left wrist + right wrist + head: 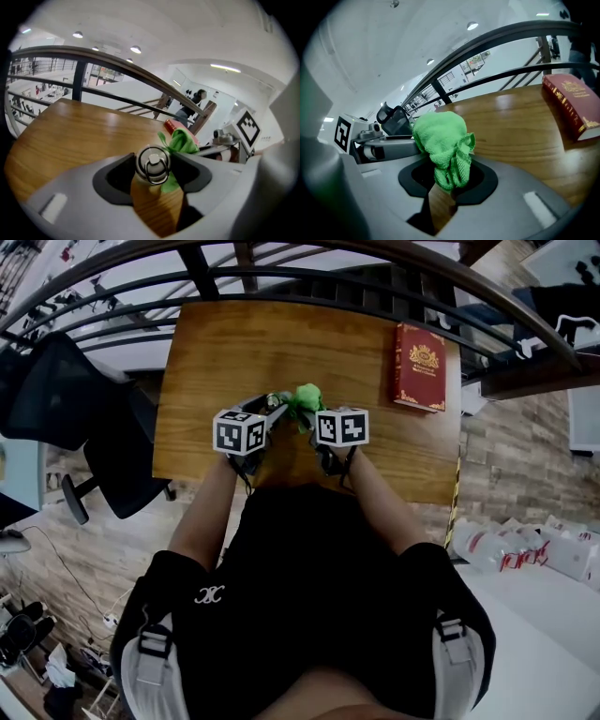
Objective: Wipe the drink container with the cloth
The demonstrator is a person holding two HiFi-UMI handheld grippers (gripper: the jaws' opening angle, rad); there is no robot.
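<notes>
Wooden worktop (pixel 216 362) lies beneath, and left of the red book (pixel 419 367) the left hand-held gripper (pixel 152 176) clamps the drink container (pixel 153 164), apparently to steady it, while the right hand-held gripper (pixel 447 180) pinches the bunched green cloth (pixel 440 140), seemingly ready to wipe.

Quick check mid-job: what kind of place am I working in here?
Probably an indoor mezzanine in an office-like building: the wooden table sits against a curved metal railing, a black office chair stands beside it, and recessed lights dot the ceiling.
</notes>
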